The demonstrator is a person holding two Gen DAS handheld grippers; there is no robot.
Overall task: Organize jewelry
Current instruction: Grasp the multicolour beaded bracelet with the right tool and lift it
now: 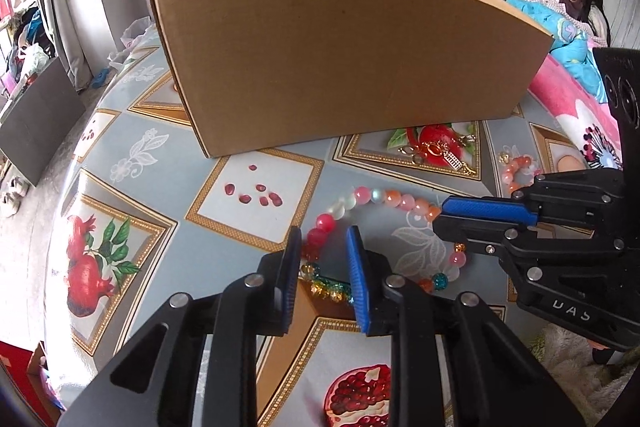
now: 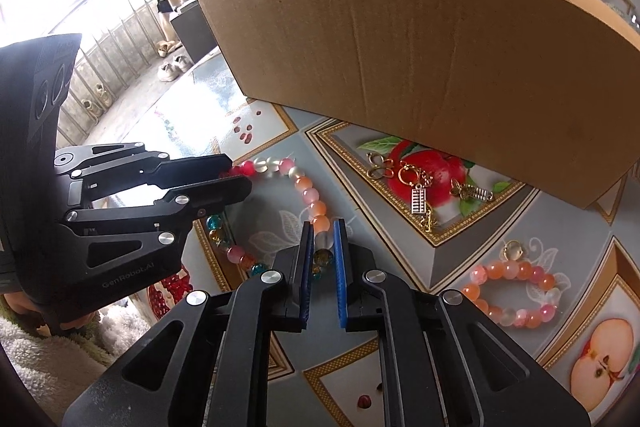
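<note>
The long bead necklace [image 1: 374, 197] was found lying in a loop on the counter [image 1: 168, 155], in front of the cardboard box [image 1: 340, 59]. The left claw [image 1: 324, 259] was observed narrowly spread, its pads set astride the red beads at the left bend of the loop; contact with the pads could not be confirmed. The right claw [image 2: 323, 247] was observed nearly pressed together on a clear bead of the same strand, at the opposite side of the loop. The strand's long axis was judged to run across the gap between the two claws, each claw being at its own end.

A small beaded bracelet [image 2: 516, 291] was recorded well to the right, nearer the right claw. Gold charms [image 2: 420, 183] were noted just before the box wall.

It was judged that the coming lift depends on both ends rising together toward the box opening, which lay directly ahead and above; a slack middle could snag on the box rim.
</note>
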